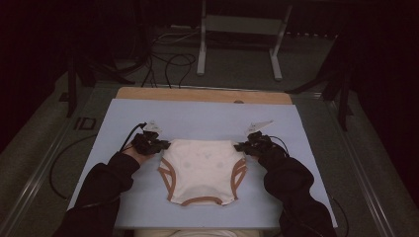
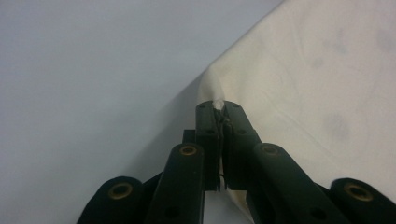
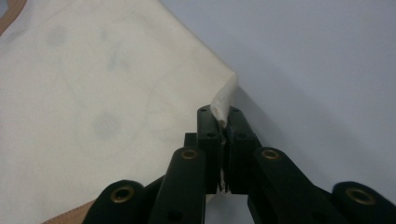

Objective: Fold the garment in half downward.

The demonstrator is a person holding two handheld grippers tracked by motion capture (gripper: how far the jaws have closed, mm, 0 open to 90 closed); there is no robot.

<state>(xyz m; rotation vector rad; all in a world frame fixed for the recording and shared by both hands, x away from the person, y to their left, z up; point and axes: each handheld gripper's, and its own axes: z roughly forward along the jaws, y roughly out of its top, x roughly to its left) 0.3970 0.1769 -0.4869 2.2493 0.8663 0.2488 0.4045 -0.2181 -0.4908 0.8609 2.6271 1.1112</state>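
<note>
A cream pair of briefs (image 1: 201, 168) with tan-brown leg trim lies flat on the pale blue mat (image 1: 202, 118), waistband away from me. My left gripper (image 1: 163, 144) is shut on the far left waistband corner. In the left gripper view the jaws pinch a small peak of cream cloth (image 2: 218, 99), with the rest of the briefs (image 2: 322, 84) spreading to the right. My right gripper (image 1: 240, 146) is shut on the far right waistband corner. The right gripper view shows a folded tip of cloth (image 3: 223, 100) squeezed between its jaws and the briefs (image 3: 102, 102) spreading to the left.
The mat lies on a wooden board (image 1: 202, 94) whose far edge shows beyond it. Past the table a grey metal stand (image 1: 239, 29) and loose cables (image 1: 170, 64) sit on the floor. Dark sleeves (image 1: 99, 192) come in from the bottom on both sides.
</note>
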